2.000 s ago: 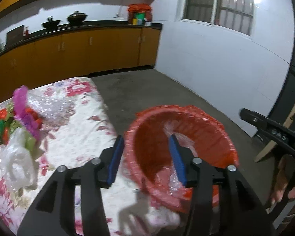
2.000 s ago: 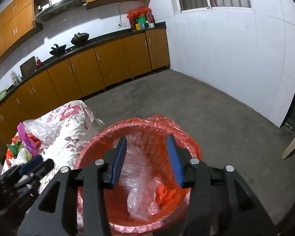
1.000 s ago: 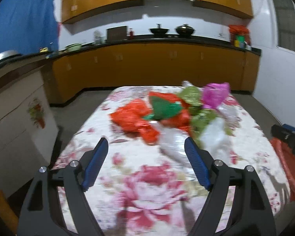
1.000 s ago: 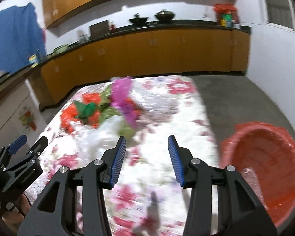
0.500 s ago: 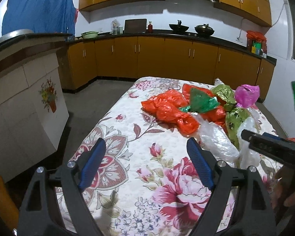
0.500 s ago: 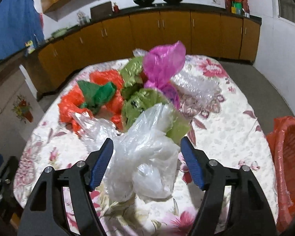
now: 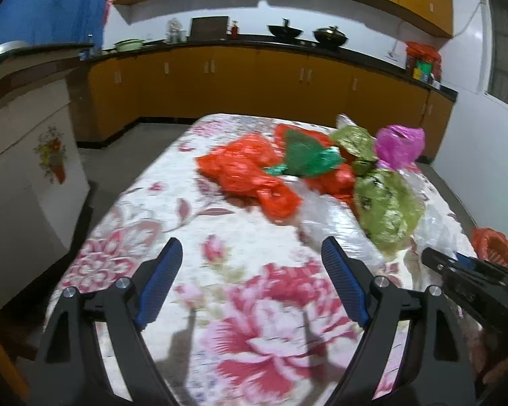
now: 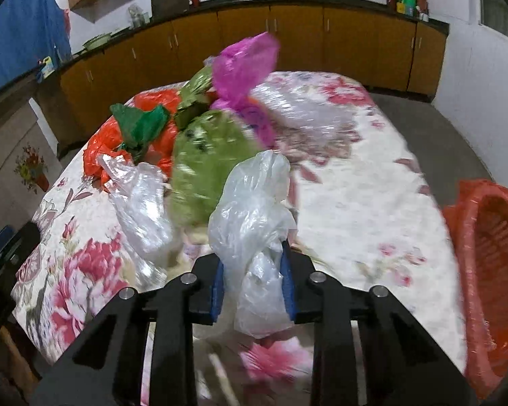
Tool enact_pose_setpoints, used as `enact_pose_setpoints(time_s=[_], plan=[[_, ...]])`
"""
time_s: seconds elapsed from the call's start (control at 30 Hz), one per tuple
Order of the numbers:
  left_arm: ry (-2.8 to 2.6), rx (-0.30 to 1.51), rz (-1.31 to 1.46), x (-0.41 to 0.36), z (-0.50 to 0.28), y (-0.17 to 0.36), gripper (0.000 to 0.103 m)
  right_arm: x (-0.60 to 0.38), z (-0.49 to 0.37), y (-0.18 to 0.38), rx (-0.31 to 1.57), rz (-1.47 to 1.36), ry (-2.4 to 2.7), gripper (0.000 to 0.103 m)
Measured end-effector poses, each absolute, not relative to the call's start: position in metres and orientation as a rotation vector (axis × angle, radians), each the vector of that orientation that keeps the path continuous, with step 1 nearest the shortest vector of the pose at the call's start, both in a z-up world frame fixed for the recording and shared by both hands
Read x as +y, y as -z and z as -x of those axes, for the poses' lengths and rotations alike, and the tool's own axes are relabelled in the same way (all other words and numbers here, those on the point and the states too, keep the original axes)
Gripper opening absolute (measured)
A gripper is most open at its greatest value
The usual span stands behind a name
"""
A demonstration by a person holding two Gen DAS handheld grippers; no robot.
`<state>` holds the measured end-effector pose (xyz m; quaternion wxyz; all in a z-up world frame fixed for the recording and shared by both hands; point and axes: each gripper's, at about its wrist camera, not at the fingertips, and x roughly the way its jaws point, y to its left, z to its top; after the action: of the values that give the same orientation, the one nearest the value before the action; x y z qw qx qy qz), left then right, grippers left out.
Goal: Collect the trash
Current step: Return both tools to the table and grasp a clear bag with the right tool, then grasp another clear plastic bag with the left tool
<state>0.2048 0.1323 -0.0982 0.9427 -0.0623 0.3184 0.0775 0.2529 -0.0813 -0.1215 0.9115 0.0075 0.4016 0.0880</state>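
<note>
My right gripper (image 8: pixel 252 275) has just been closing, and its blue pads now pinch a crumpled clear plastic bag (image 8: pixel 254 216) at its waist. The bag's long axis runs upright, with a loose plume above the pads and a knotted lump hanging below them. It sits near the front edge of the flower-patterned tablecloth (image 8: pixel 355 203), just ahead of the heap of remaining trash.

The relation that governs the next move: the red plastic-lined basket (image 8: pixel 491 253) lies off the right edge of the table and lower than the tabletop, to the right of the held bag. I judge that a lift and a sideways carry to the right are required, and my right hand is the nearer one to that basket.

My left gripper (image 7: pixel 250 284) is spread wide with nothing between its pads, hovering over bare cloth near the front edge. The crumpled orange plastic bag (image 7: pixel 250 176) lies ahead and slightly right of it, with a second clear plastic bag (image 7: pixel 335 226) just off its right finger. Both are apart from the pads.
</note>
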Motion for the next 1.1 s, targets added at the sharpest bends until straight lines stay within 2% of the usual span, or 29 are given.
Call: enact_pose_setpoints(time_s=[0.2,0.4,0.5,0.67,0.77,1.1], plan=[[-0.071,0.712,0.116,0.094,-0.24,0.108,0.081,-0.126,-0.242,0.109,0.793,-0.062,-0.115,0.028],[-0.044,0.83,0.126,0.073,-0.274,0.132,0.066,-0.151,-0.238,0.108,0.797,-0.095,-0.086,0.028],[-0.039,0.872,0.148,0.07,-0.283,0.143,0.054,-0.156,-0.236,0.111,0.805,-0.102,-0.082,0.028],[-0.014,0.867,0.137,0.066,-0.284,0.146,0.022,-0.163,-0.232,0.113,0.807,-0.11,-0.077,0.028],[-0.004,0.847,0.129,0.066,-0.278,0.143,0.016,-0.167,-0.225,0.107,0.795,-0.115,-0.072,0.028],[0.026,0.724,0.077,0.06,-0.243,0.101,0.015,-0.187,-0.204,0.081,0.738,-0.137,-0.048,0.028]])
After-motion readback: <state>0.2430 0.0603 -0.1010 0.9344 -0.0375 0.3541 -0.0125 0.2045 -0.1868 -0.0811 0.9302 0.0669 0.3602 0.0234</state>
